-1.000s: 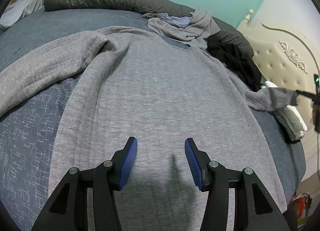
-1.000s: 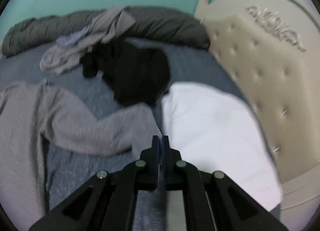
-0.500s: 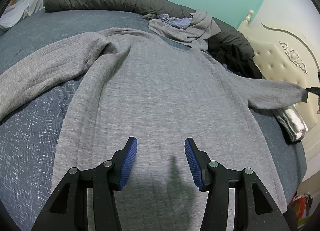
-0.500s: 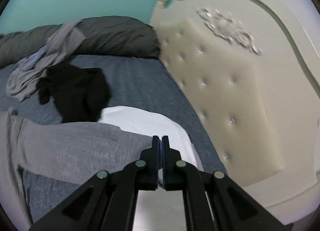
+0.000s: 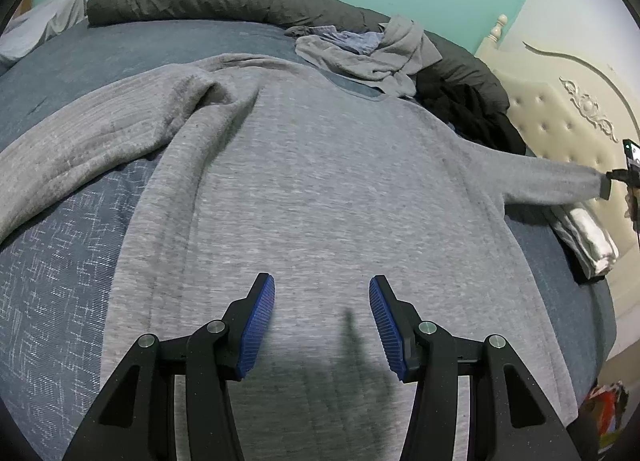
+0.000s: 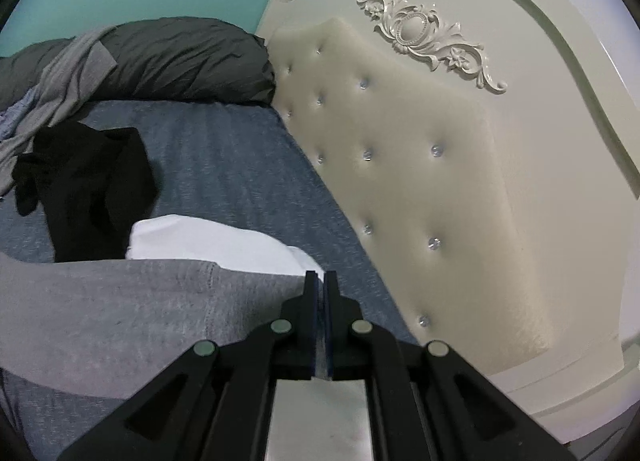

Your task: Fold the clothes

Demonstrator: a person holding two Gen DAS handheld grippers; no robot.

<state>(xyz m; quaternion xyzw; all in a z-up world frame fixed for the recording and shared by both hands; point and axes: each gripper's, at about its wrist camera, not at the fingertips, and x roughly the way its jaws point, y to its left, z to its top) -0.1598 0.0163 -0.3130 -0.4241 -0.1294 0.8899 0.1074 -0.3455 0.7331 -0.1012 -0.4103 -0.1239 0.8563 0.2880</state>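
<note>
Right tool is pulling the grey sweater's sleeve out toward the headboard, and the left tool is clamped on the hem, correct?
Not quite. The left tool is open above the grey sweater, gripping nothing, as the left wrist view shows. The right tool does hold the sleeve out toward the headboard.

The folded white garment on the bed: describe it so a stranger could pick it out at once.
Start at the cream tufted headboard and look down to the blue bedspread beside it. There lies the folded white garment, partly under the grey sweater's stretched sleeve. It is the only white, neatly folded piece; the black garment next to it is crumpled.
</note>
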